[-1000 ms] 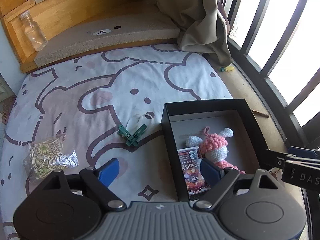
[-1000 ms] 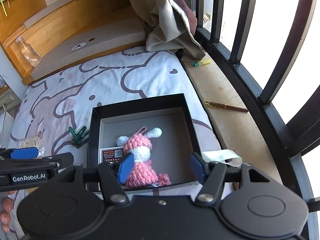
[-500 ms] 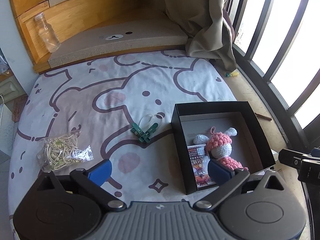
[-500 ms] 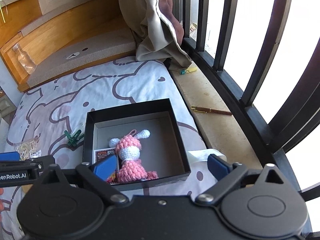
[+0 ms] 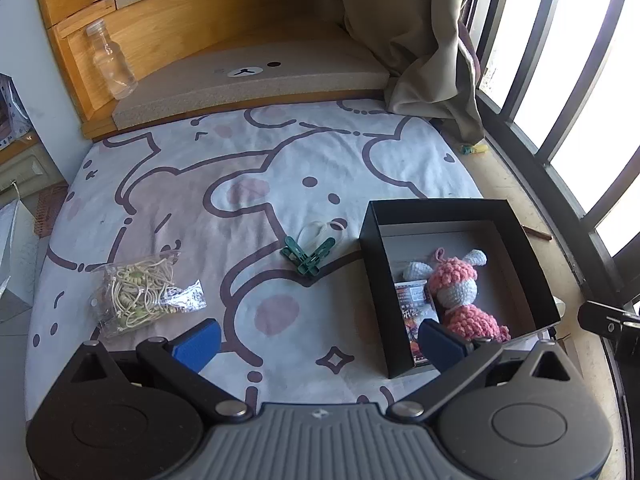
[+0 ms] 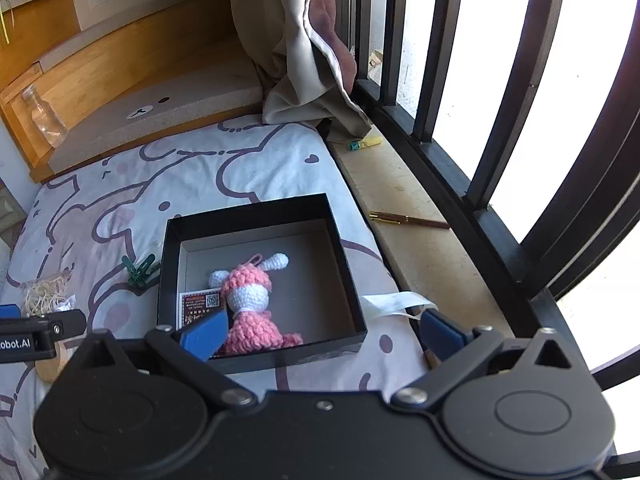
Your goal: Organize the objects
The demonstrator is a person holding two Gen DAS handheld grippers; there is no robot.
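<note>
Blue-padded left hand-held gripper [image 5: 318, 340] opening wide, empty, right hand-held gripper [image 6: 320, 330] likewise, above black box [image 6: 344, 264]

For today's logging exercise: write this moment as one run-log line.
left gripper: opening, empty | right gripper: opening, empty | pink crocheted doll: in black square box

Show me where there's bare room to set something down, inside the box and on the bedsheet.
Inside the black box, the floor right of the crochet doll is bare; its left side is crowded by the doll and a card. On the bedsheet, the stretch beyond the green clips up to the cushion is free, as is the patch between the bag of bands and the clips.
</note>
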